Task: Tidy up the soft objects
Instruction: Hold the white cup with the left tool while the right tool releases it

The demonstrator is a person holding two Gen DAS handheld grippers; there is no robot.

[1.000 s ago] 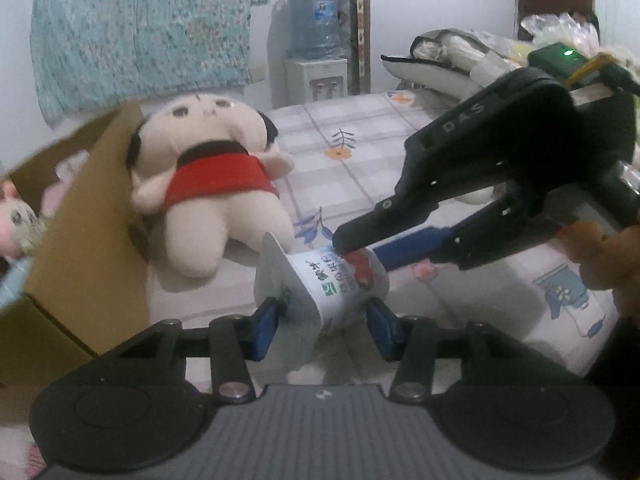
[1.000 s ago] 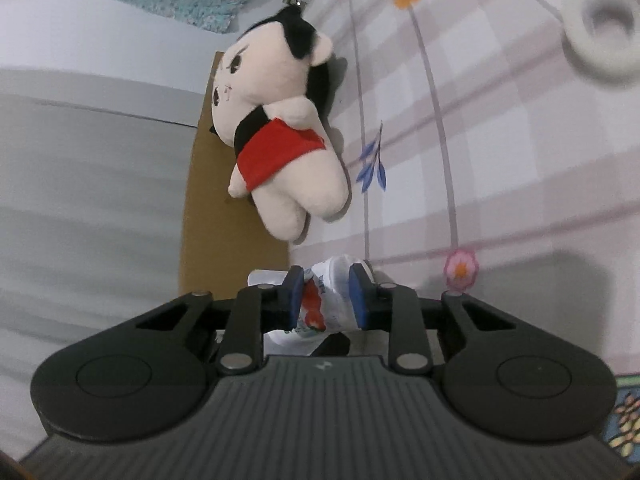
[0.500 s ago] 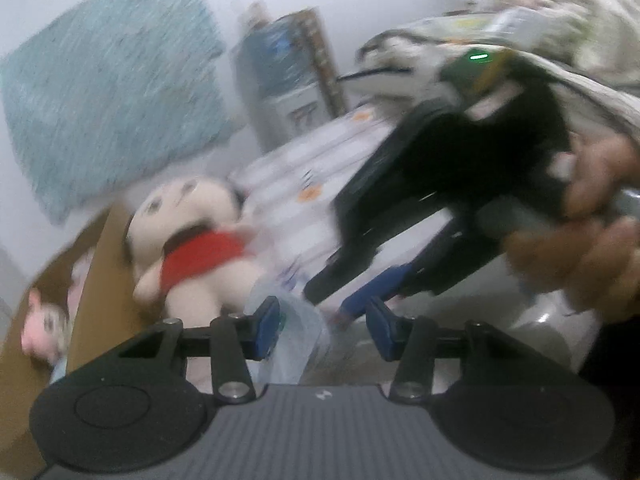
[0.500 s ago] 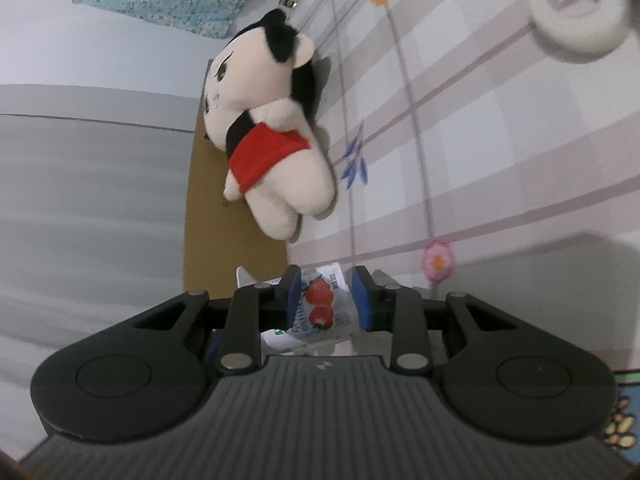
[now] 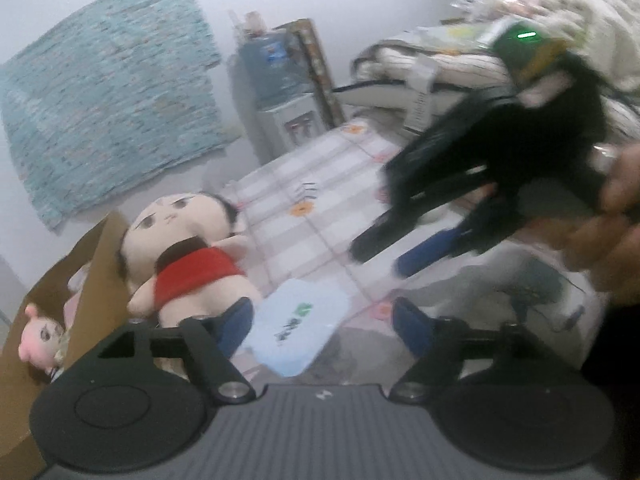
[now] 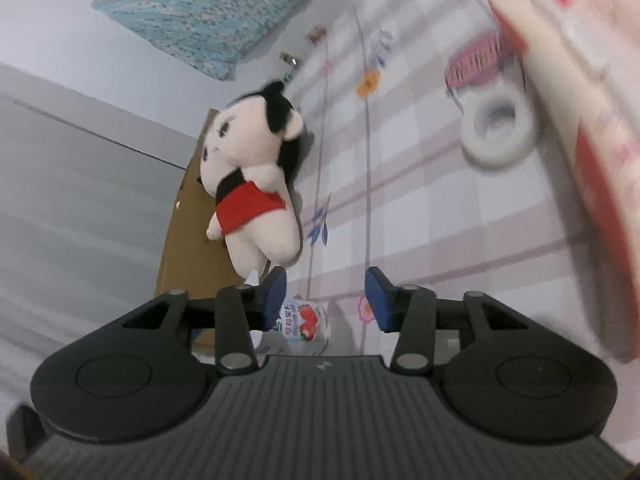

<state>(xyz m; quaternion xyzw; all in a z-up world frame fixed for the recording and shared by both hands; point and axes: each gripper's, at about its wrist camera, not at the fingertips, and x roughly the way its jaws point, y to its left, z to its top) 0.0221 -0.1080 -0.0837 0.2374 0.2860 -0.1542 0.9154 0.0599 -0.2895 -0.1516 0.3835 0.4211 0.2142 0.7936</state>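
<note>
A cream plush doll [image 5: 188, 256] in a red skirt lies on the checked cloth beside a cardboard box [image 5: 52, 320]; it also shows in the right wrist view [image 6: 252, 184]. A small yogurt cup [image 5: 296, 328] with a strawberry label lies on the cloth below both grippers, also in the right wrist view [image 6: 300, 320]. My left gripper [image 5: 322, 326] is open above it, not touching. My right gripper [image 6: 326, 300] is open and raised; in the left wrist view it [image 5: 384, 256] hangs above the cloth.
A pink-faced doll [image 5: 40, 332] sits inside the box. A white tape roll [image 6: 498, 128] and a pink measuring tape [image 6: 476, 66] lie on the cloth. A blurred red and cream object [image 6: 580, 120] fills the right edge. A water dispenser [image 5: 280, 92] stands behind.
Both grippers have opened and let go of the yogurt cup, which now lies on the cloth. Both grippers have lifted away and the views have tilted.
</note>
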